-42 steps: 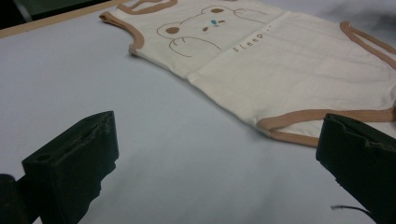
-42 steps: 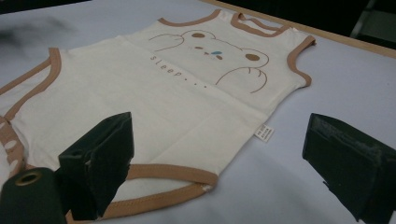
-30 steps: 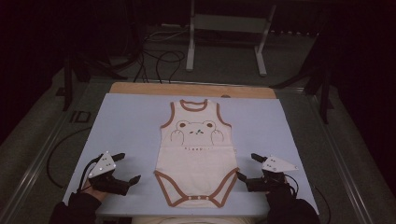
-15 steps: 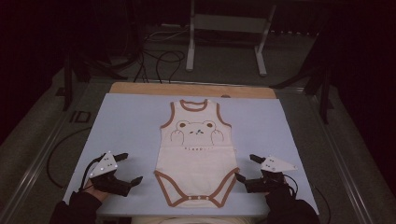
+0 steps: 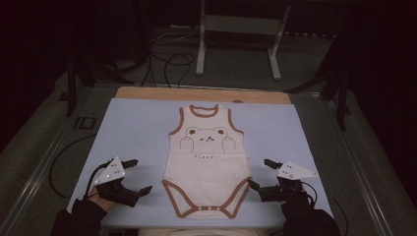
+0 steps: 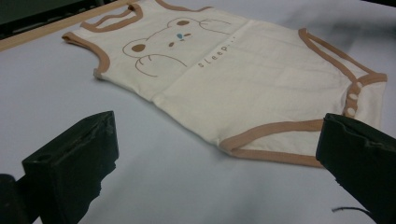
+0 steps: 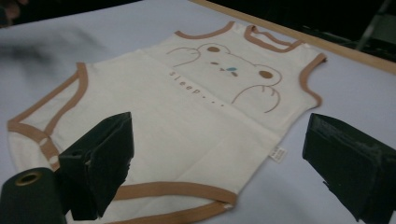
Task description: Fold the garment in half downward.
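Flat on its back, a cream sleeveless baby bodysuit with brown trim and a brown bear-face print is lying in the middle of a pale lavender-blue table mat, neck hole pointing away from the person and the snap-fastened crotch flap pointing toward them. Beneath the bear, the left gripper view is showing the small printed word "sleep". Over the last second the garment is not shifting at all.

Either side of its lower half, the two hand-held tools are flanking it. The left gripper is resting on the mat well apart from the left leg opening, its black jaws spread wide and holding nothing; compared with a second ago it is sitting a little nearer the person, with hardly any other change. The right gripper is lying just beside the right leg opening, jaws likewise gaping and empty, one tip close to the brown hem, though I cannot tell whether it is touching; it is keeping almost the same spot as before.

Beyond the mat, a strip of bare wooden tabletop is showing along the far edge. Farther back, the room is staying dark, with black cables trailing over a grey floor and a light metal stand frame standing behind.
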{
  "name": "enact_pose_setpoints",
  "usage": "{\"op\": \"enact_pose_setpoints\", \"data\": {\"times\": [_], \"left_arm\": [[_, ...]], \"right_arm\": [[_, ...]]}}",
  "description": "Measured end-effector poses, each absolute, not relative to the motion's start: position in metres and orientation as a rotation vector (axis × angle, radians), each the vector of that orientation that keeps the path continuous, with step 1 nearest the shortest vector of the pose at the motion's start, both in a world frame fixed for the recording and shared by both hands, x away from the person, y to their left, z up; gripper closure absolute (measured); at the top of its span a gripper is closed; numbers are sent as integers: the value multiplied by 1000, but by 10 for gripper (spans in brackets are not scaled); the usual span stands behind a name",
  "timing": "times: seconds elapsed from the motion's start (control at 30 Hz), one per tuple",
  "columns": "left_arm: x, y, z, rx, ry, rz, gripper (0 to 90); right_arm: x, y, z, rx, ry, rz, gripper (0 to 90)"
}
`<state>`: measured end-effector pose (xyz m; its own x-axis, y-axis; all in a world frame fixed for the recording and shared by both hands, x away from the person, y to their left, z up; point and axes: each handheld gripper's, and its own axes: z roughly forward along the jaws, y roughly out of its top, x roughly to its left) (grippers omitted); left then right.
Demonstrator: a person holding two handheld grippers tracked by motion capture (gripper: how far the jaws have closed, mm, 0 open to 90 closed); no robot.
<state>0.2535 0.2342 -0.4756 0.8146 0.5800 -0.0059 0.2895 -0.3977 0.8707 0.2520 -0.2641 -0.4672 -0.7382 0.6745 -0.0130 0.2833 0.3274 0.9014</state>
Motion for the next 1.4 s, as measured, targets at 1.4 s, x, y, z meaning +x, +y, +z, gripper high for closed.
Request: {"op": "enact_pose_setpoints", "data": {"times": [1.4], "left_arm": [[305,207,-436,2069,608,351,0]], "right_arm": [[310,-243,-419,784,2205,1311,88]]}}
